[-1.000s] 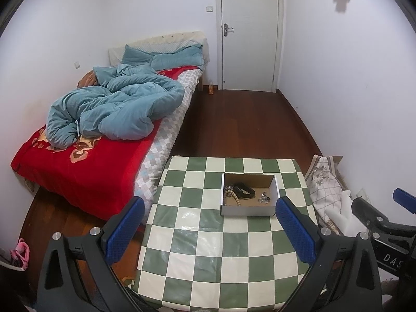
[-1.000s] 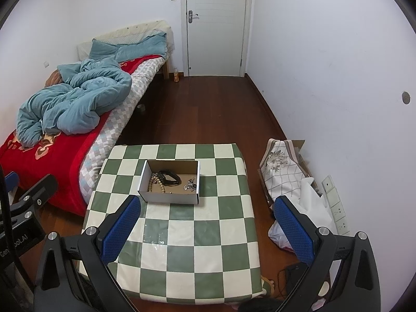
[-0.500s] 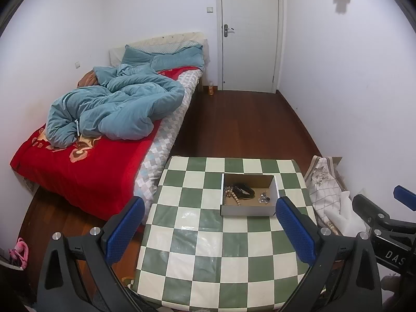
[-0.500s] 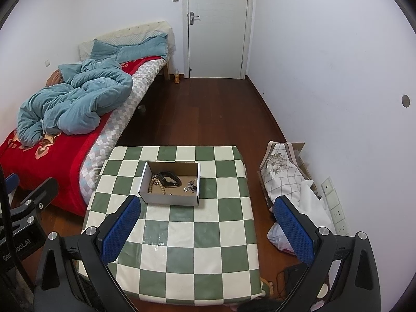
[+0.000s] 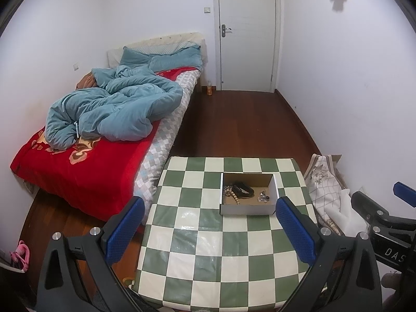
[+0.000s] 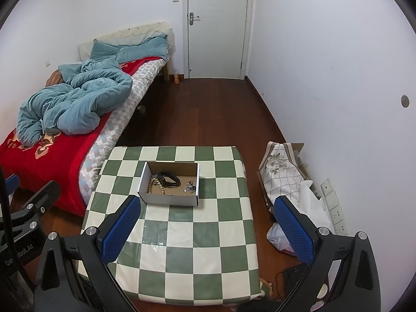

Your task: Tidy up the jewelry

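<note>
1. Over the last second we see almost no change: both views drift only slightly, and the cardboard box [image 5: 248, 202] sits on the same squares of the checkered table [image 5: 197, 247]. Nothing inside it has shifted.
2. The left gripper [image 5: 209, 230] hangs above the near edge of the table with its blue pads spread wide and nothing between them. The right gripper [image 6: 208, 227] is the same: jaws apart, empty, well back from the box.
3. The jewelry lies inside the box: a beaded bracelet [image 5: 231, 196] at the left, a black band [image 5: 243, 189] beside it and partly over it, and a small silver piece [image 5: 264, 198] apart at the right. No jewelry shows on the tablecloth.
4. For the task, we judge that the stillness settles little. Pieces gathered in one box with both claws clear fits a finished tidy-up as well as a box waiting to be sorted.
5. The right wrist view shows the box from closer and more squarely, so the beaded bracelet [image 6: 156, 184], black band [image 6: 170, 179] and silver piece [image 6: 189, 186] separate more clearly there. It also shows wall sockets [image 6: 335, 208] and the left tool's body at its left edge.
6. The left wrist view shows more of the bed [image 5: 78, 166], a pink item on the floor [image 5: 20, 256], and the right tool's body at its right edge.
</note>
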Available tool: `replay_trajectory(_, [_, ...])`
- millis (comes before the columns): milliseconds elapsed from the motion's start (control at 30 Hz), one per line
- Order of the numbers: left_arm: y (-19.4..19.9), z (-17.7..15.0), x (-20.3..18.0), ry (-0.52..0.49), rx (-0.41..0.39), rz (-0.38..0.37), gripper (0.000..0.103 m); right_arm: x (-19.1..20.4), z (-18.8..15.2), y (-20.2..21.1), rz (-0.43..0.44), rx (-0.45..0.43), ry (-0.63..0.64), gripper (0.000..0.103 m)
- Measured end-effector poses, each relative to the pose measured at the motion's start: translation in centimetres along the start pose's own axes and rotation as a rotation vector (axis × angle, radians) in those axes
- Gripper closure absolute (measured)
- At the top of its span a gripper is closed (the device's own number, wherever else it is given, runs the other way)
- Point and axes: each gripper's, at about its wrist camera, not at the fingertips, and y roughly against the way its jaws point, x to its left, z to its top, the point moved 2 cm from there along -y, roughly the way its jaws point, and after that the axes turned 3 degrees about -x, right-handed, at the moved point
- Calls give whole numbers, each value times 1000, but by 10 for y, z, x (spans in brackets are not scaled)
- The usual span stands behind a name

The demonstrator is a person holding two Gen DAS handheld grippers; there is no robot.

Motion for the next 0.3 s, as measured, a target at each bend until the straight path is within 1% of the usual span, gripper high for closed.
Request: replay_trajectory(300, [2,1,1,-5,-4,4,0,-2,0,0,2,2,0,0])
